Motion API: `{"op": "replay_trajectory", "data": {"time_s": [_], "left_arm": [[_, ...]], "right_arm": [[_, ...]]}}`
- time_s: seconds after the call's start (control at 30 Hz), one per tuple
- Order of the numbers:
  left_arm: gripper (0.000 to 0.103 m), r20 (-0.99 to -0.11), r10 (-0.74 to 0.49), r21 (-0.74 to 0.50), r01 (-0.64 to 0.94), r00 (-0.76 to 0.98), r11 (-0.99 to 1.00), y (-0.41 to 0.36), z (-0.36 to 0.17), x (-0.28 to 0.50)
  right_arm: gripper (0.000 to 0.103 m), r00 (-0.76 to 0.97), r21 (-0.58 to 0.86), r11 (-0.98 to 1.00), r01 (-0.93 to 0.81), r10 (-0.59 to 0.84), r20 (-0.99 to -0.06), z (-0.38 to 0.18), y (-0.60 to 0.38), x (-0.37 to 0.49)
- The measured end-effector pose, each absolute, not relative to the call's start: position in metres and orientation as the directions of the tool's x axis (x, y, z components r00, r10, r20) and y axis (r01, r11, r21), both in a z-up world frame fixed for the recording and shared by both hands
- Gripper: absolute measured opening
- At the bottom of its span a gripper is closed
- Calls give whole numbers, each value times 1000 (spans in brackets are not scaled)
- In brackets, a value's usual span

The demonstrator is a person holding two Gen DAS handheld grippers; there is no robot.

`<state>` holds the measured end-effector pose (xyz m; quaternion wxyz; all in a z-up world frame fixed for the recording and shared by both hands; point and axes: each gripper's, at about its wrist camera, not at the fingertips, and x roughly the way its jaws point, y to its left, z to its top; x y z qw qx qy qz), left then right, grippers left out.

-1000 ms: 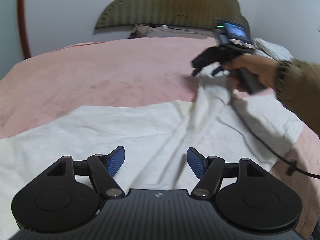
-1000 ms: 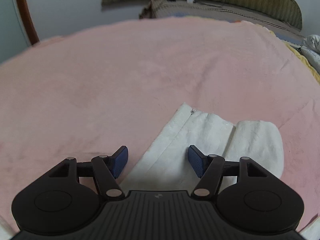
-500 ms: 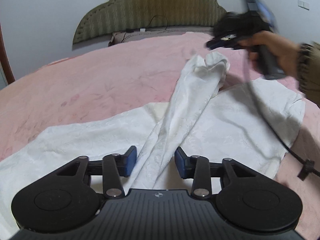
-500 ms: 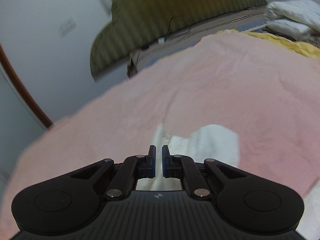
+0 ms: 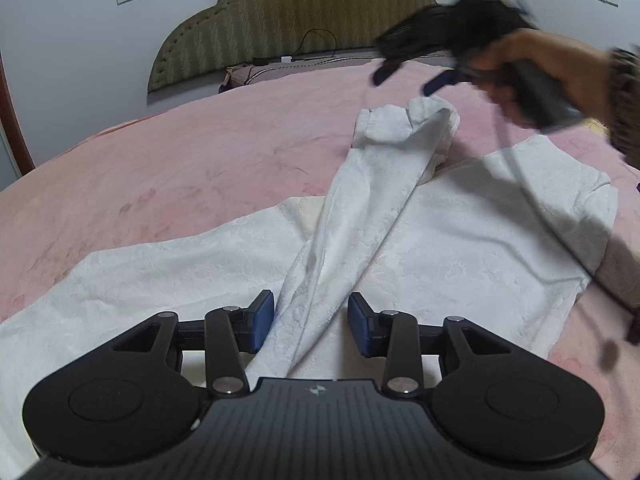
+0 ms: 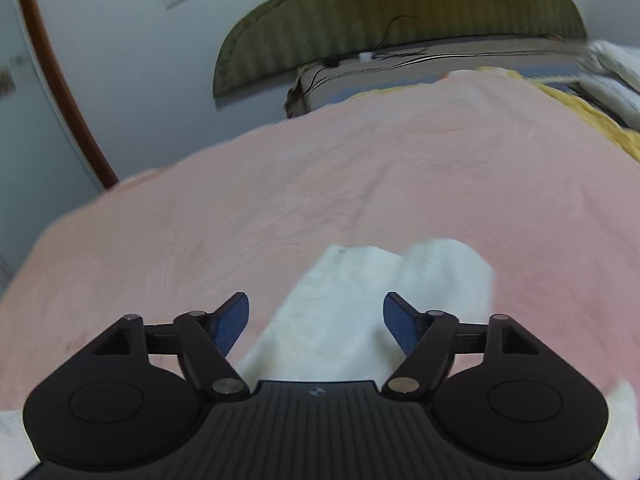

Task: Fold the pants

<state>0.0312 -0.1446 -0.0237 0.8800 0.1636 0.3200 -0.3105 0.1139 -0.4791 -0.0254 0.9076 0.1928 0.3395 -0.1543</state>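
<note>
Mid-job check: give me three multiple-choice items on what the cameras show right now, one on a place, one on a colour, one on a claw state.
1. Where does the lifted ridge of the white pants run?
A. between the left claw's fingers
B. off the bed
C. onto the headboard

2. What colour is the blanket?
A. green
B. pink
C. grey

3. How is the right claw?
A. shut on the pants
B. shut, holding nothing
C. open

Answers: 1 A, the fabric strip passes between the blue pads; 2 B, pink cloth surrounds the pants; 3 C, its pads stand wide apart above the pant end.

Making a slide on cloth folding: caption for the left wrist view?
Open left hand-held gripper straddling a ridge of white pants on a pink bed.
</note>
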Motion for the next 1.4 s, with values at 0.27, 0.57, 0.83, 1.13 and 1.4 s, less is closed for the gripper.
{"op": "replay_trajectory", "data": {"time_s": [0.27, 0.57, 0.83, 1.13, 1.4], "left_arm": [[67, -662, -462, 80, 668, 590, 740, -139, -24, 31], [64, -668, -476, 51, 673, 572, 738, -134, -20, 36], [48, -668, -474, 74, 685, 574, 725, -138, -20, 33], [49, -666, -439, 132, 675, 603, 726, -146, -27, 27], [54, -618, -413, 261, 669, 670, 696, -158, -29, 9]], "right_arm": [[57, 542, -1, 884, 468, -287, -790, -77, -455, 195], [7, 754, 391, 760, 519, -191, -629, -45, -504, 108], [7, 849, 614, 610, 501, -206, -487, -30, -527, -35], [19, 855, 740, 446, 504, -138, -499, -68, -550, -60], [9, 861, 760, 414, 502, -150, -487, -77, -554, -49]]}}
